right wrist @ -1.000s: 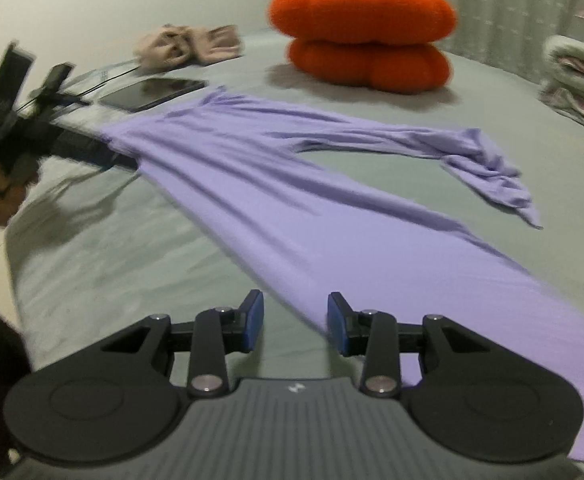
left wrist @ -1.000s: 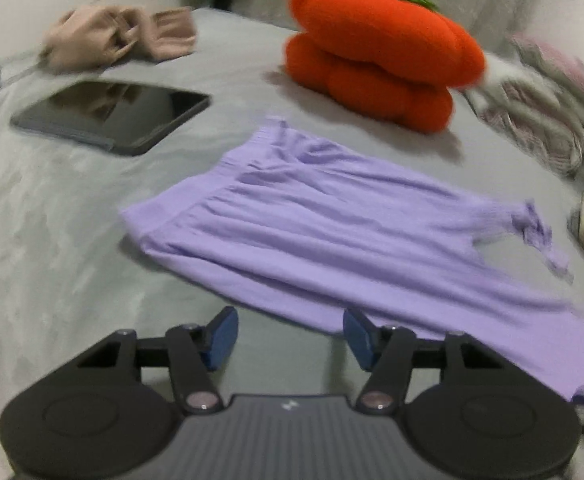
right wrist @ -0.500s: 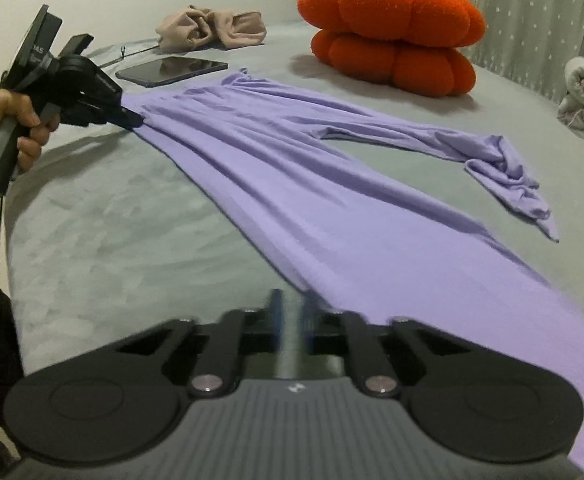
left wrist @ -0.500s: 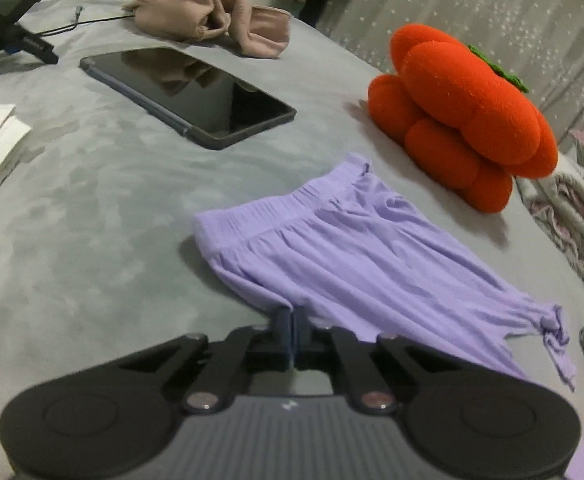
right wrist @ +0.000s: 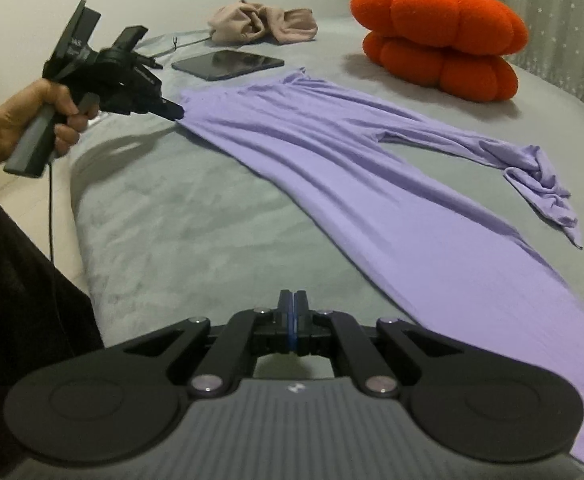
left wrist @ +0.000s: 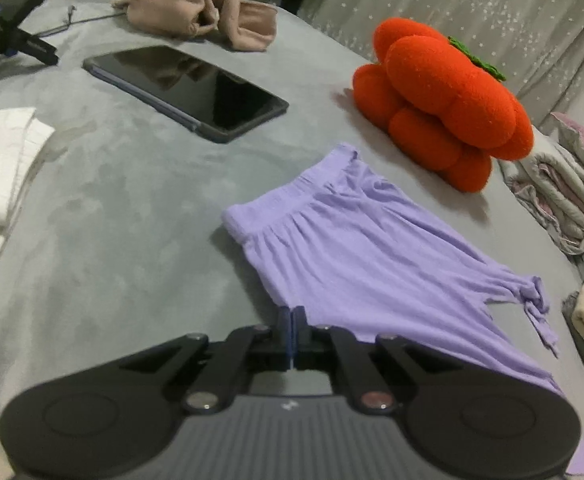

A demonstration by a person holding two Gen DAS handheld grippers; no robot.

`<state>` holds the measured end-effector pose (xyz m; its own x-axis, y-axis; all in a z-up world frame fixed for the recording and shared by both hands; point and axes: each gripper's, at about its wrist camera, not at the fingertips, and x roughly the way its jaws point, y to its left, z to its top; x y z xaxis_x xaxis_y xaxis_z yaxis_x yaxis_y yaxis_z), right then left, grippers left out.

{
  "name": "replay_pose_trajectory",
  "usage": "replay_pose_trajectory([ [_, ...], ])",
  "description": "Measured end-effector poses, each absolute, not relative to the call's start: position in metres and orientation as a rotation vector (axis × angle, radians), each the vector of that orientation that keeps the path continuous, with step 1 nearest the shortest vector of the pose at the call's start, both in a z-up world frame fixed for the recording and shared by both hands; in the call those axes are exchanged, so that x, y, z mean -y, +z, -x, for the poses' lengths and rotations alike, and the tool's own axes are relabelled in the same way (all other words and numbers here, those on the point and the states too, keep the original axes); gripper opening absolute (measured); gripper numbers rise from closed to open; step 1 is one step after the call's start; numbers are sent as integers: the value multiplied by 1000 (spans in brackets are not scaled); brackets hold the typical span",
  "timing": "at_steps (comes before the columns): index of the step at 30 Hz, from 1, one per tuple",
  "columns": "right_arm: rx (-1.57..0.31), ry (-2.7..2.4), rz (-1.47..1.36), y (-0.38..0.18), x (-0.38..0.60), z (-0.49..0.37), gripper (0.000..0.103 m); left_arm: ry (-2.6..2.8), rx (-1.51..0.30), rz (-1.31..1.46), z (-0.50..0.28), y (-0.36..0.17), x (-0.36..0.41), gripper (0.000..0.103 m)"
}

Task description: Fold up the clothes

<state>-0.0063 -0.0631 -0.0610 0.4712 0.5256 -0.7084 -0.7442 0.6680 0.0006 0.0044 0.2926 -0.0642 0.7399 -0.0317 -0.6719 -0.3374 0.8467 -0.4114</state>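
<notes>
Both sets of jaws, apart a second ago, are now clamped together: the left gripper (left wrist: 292, 314) on the near edge of the lilac trousers (left wrist: 355, 256) by the waistband, the right gripper (right wrist: 292, 298) seemingly at the near leg's edge. A fold can likely begin. The trousers lie flat on the grey bed (right wrist: 196, 220), in front of the orange pumpkin cushion (right wrist: 439, 28), far leg crumpled.

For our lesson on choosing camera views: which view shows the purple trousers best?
The right wrist view: the purple trousers lie nearly whole across the grey bed, waistband and both legs visible, with the left gripper at the waistband corner. The left wrist view shows the purple trousers from the waistband end; the near leg runs out of frame.
</notes>
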Motion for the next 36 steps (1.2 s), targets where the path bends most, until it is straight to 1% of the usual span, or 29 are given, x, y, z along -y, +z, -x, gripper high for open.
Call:
replay_pose_trajectory([
  [2,-711,762,351,-62,63,7,0,164,-721,553,-5,-65,-292,2],
  [3,-698,743,361,-63,63,7,10,162,-716,555,-6,-65,-292,8],
  [4,-690,724,370,-63,63,5,17,160,-715,560,-8,-66,-292,18],
  [5,-683,707,378,-64,64,4,22,164,-716,569,-8,-66,-291,25],
  [6,-678,696,383,-64,65,3,35,173,-717,580,-9,-67,-292,38],
  [7,-670,687,384,-64,67,2,43,180,-718,594,-10,-67,-293,39],
  [8,-663,679,390,-65,67,0,43,187,-718,607,-10,-68,-294,39],
  [11,-653,656,413,-70,66,-5,43,204,-708,613,-14,-69,-294,37],
  [12,-658,648,422,-74,65,-9,43,210,-705,614,-16,-70,-294,34],
  [13,-664,641,431,-79,64,-12,42,220,-702,606,-17,-71,-294,26],
  [14,-667,638,434,-83,64,-15,40,230,-700,599,-19,-72,-293,22],
  [15,-658,641,430,-86,64,-18,35,239,-699,590,-21,-74,-293,10],
  [16,-650,644,428,-88,64,-19,26,246,-702,577,-22,-75,-293,1],
  [17,-645,644,428,-88,64,-21,18,254,-705,564,-24,-76,-292,1],
  [18,-649,643,427,-87,64,-22,0,260,-707,552,-26,-77,-292,1],
  [23,-677,665,401,-74,67,-20,0,250,-685,494,-14,-59,-292,1],
  [28,-721,765,376,-49,75,-2,0,244,-745,491,-4,-59,-302,1],
  [33,-783,762,394,-64,73,0,0,255,-798,417,-8,-71,-295,1],
  [36,-787,750,425,-79,67,1,1,263,-800,371,-10,-70,-289,2],
])
